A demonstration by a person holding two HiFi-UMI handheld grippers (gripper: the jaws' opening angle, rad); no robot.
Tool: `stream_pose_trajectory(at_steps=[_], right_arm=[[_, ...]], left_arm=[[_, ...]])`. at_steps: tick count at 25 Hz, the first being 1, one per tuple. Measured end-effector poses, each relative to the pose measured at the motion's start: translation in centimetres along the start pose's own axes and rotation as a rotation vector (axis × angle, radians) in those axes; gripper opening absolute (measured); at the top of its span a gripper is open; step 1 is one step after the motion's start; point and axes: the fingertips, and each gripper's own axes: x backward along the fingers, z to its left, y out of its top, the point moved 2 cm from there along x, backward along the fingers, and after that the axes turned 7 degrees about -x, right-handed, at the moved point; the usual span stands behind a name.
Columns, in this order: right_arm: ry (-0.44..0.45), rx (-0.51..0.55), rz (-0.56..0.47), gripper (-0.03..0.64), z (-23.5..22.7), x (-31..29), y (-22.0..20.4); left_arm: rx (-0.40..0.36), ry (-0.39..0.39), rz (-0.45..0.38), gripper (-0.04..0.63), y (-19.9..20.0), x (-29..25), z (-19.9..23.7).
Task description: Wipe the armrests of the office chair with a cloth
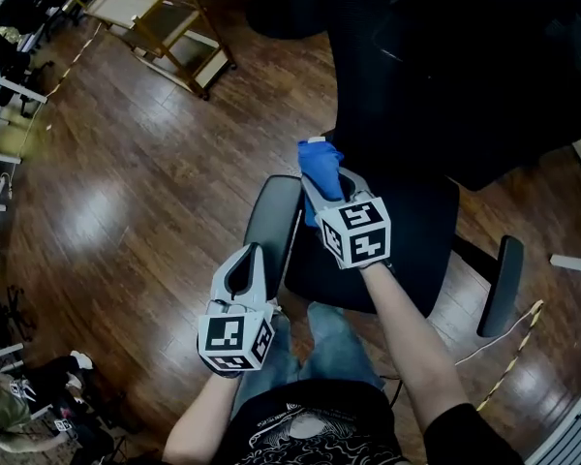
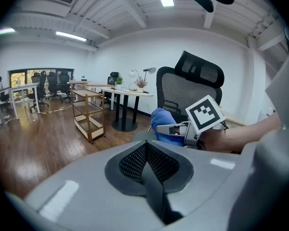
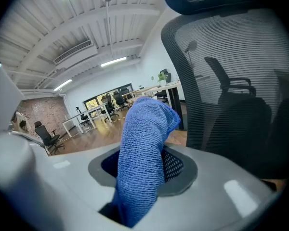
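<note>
While the right gripper [image 1: 321, 188] clenches the blue cloth [image 1: 319, 161] at one o'clock of the near armrest [image 1: 273, 211], only a narrow fold looks pinched; dragged hard, it could slip free; the left gripper [image 1: 245, 263], jaws together and empty at seven o'clock, steadies nothing, so the chair [image 1: 445, 76] may swivel.

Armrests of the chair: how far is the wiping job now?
Done: the right gripper is shut on the cloth. In hand: the cloth is over the far end of the near armrest; the left gripper is shut, empty. Left: the other armrest, apart from both grippers. Wiped areas cannot be told.
</note>
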Motion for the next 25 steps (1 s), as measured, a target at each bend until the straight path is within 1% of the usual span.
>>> stream_pose_trajectory(at_steps=[8, 10, 15, 19, 25], right_arm=[[0.042, -0.119, -0.046, 0.147, 1.6, 2.2, -3.2], [0.044, -0.132, -0.053, 0.146, 2.2, 2.8, -3.7], [0.035, -0.128, -0.055, 0.147, 4.4, 4.1, -5.5], [0.031, -0.175, -0.071, 0.147, 5.9, 5.3, -7.0], [-0.011, -0.239, -0.098, 0.147, 8.1, 6.7, -9.2]], left_arm=[[-0.033, -0.03, 0.016, 0.005, -1.0, 0.6, -0.3], [-0.038, -0.039, 0.014, 0.005, -1.0, 0.7, -0.3], [-0.055, -0.075, 0.017, 0.005, -1.0, 0.8, -0.2], [-0.082, -0.118, 0.025, 0.005, -1.1, 0.6, -0.7], [-0.116, -0.181, 0.034, 0.005, -1.4, 0.9, -0.6]])
